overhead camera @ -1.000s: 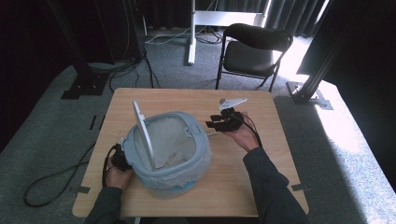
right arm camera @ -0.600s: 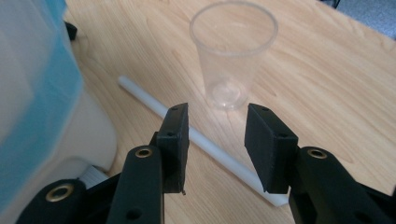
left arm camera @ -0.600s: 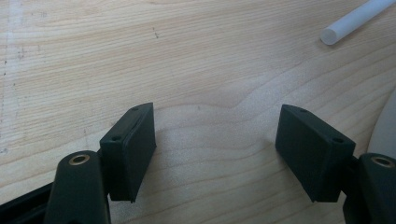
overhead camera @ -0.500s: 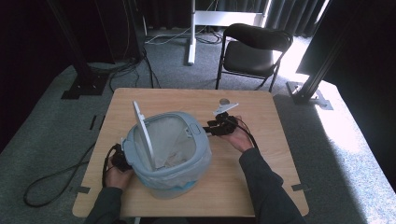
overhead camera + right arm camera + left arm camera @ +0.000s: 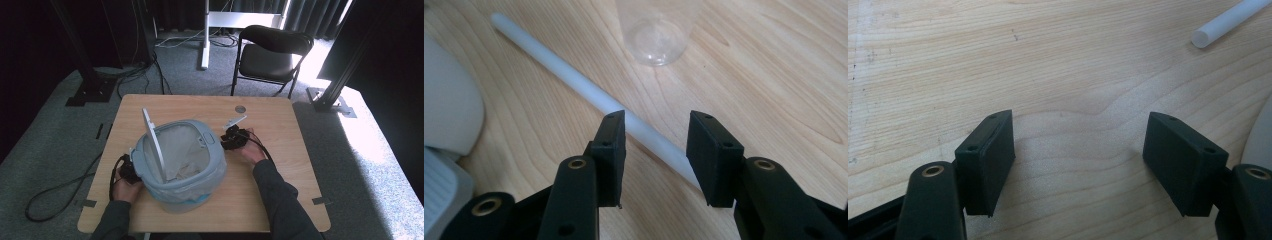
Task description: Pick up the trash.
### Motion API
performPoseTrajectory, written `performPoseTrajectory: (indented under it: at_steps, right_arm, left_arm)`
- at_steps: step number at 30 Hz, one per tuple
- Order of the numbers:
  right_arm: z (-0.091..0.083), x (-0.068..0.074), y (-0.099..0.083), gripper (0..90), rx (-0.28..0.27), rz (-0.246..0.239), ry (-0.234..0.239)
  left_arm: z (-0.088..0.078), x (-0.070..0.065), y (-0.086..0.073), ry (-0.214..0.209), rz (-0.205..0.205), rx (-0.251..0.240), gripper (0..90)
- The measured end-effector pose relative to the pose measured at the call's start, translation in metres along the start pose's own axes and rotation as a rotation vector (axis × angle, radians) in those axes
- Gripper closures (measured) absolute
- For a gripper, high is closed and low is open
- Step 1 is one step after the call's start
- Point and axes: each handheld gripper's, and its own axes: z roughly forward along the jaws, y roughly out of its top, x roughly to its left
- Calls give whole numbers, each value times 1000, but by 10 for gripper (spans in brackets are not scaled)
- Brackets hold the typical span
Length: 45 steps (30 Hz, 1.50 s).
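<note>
1. We see the right tool (image 5: 656, 150) low over the desk (image 5: 280, 185), to the right of the pale blue bin (image 5: 177, 165), with its jaws spread partway.
2. A white plastic tube (image 5: 589, 95) lies flat on the wood and runs at a slant between those jaws; the pads stand on either side of it and do not press on it.
3. In the right gripper view the tube's far end points toward the bin's pale wall at the left, and a clear plastic cup (image 5: 656, 35) lies on the desk just beyond the tube.
4. The left tool (image 5: 1080, 165) sits on the near left of the desk, just beside the bin, with its jaws spread wide over bare wood and nothing between them.
5. The bin stands in the middle of the desk with its lid (image 5: 152, 142) raised upright and a white liner (image 5: 182, 150) inside.
6. A small round disc (image 5: 240, 108) sits near the far edge of the desk, well apart from both tools.
</note>
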Motion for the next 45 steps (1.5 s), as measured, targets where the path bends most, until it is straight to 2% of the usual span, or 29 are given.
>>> performPoseTrajectory:
  at_steps: [7,11,16,18,24,29,34,39,45]
  right_arm:
    - [12,2,-4,579,44,-25,-13]
    - [11,2,-3,603,50,-33,-17]
    - [12,2,-4,604,58,-63,-52]
    - [14,2,-4,605,69,-62,-54]
    - [16,4,-6,644,98,-102,-69]
    - [13,10,-8,697,120,-149,-70]
    - [7,13,-12,731,136,-175,-78]
    - [-3,13,-24,784,144,-169,-67]
    - [-20,9,-41,787,169,-160,-77]
  left_arm:
    - [0,0,0,0,-1,0,287]
    - [0,0,0,0,-1,0,288]
    - [0,0,0,0,-1,0,288]
    - [0,0,0,0,-2,0,288]
    - [0,0,0,0,-1,0,288]
    - [0,0,0,0,-1,0,288]
    - [0,0,0,0,-2,1,288]
    - [0,0,0,0,-2,0,288]
    - [0,0,0,0,-2,0,288]
